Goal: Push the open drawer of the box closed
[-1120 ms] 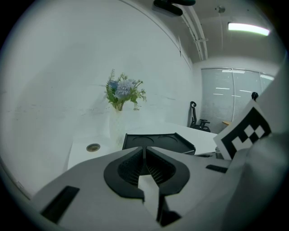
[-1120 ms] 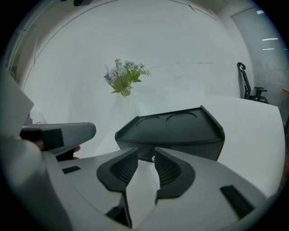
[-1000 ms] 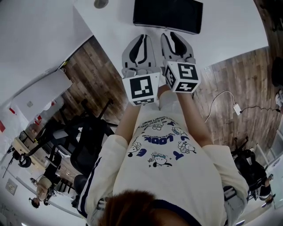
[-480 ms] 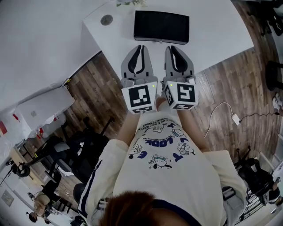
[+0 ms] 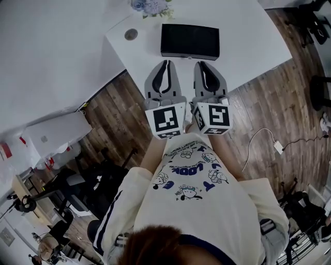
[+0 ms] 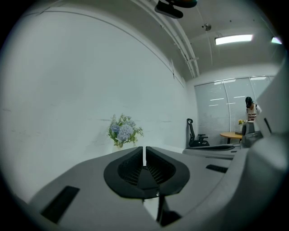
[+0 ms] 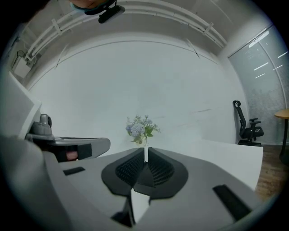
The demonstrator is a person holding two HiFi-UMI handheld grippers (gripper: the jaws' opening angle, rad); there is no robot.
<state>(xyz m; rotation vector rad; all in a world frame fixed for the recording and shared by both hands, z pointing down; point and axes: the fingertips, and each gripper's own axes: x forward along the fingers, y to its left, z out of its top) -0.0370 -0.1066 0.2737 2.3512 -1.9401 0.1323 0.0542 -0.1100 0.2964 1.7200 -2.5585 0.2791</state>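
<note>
A flat black box [image 5: 190, 41] lies on the white table [image 5: 248, 46]; from above I cannot tell its drawer from its body. My left gripper [image 5: 165, 63] and right gripper [image 5: 203, 64] are held side by side over the table's near edge, tips just short of the box. Both are shut with nothing in them. In the left gripper view the left gripper [image 6: 144, 155] has its jaws closed to a thin slit. The right gripper [image 7: 146, 154] looks the same in the right gripper view. Neither gripper view shows the box.
A pot of pale blue flowers [image 5: 151, 6] stands at the table's back by the white wall, and a small round disc [image 5: 131, 34] lies left of the box. Wooden floor, a white cable [image 5: 261, 135] and office chairs [image 5: 98, 176] surround the person.
In the head view the table, box and grippers have slid lower in the picture, so the flowers now show. The grippers stay shut, side by side, just short of the box.
</note>
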